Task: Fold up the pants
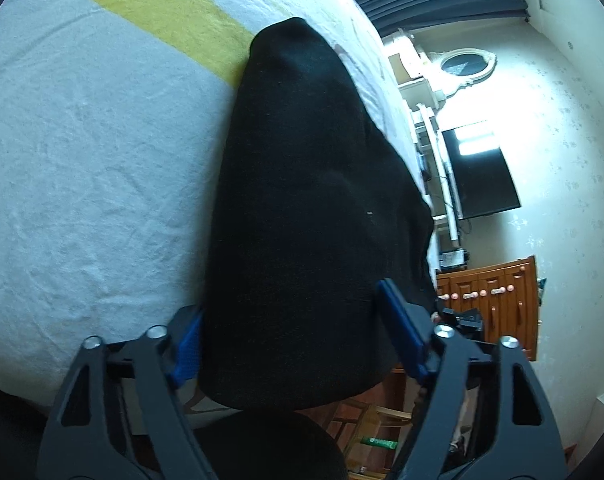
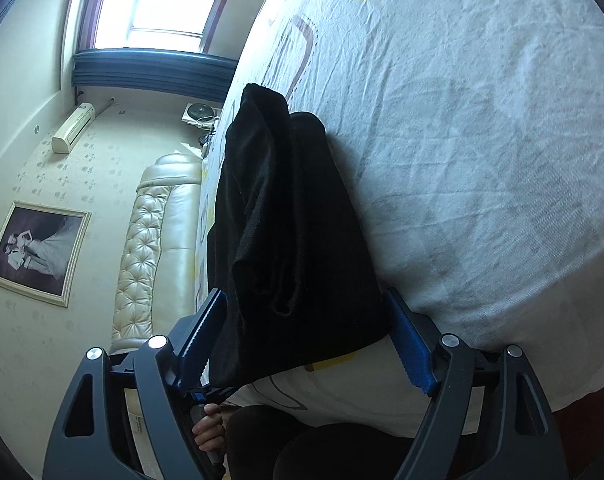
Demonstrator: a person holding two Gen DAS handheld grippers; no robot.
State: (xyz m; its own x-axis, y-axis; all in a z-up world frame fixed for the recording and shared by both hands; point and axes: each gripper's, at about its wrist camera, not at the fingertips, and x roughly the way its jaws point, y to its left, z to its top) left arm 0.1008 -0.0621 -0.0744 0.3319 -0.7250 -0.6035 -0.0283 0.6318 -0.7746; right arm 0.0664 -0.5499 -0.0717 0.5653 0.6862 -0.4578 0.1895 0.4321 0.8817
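The black pants (image 1: 302,208) lie stretched out on a bed with a white sheet (image 1: 81,168) that has a yellow patch. In the left wrist view my left gripper (image 1: 289,336) is open, its blue pads on either side of the near end of the pants. In the right wrist view the pants (image 2: 285,240) show as a folded, creased bundle. My right gripper (image 2: 310,340) is open too, its jaws straddling the near edge of the cloth. Neither gripper pinches the fabric.
The bed edge (image 1: 402,92) runs past a wall with a dark TV (image 1: 482,172) and a wooden cabinet (image 1: 494,296). In the right wrist view a cream padded headboard (image 2: 153,240), a framed photo (image 2: 37,252) and a window (image 2: 161,0) lie beyond the bed. A hand (image 2: 209,428) shows below.
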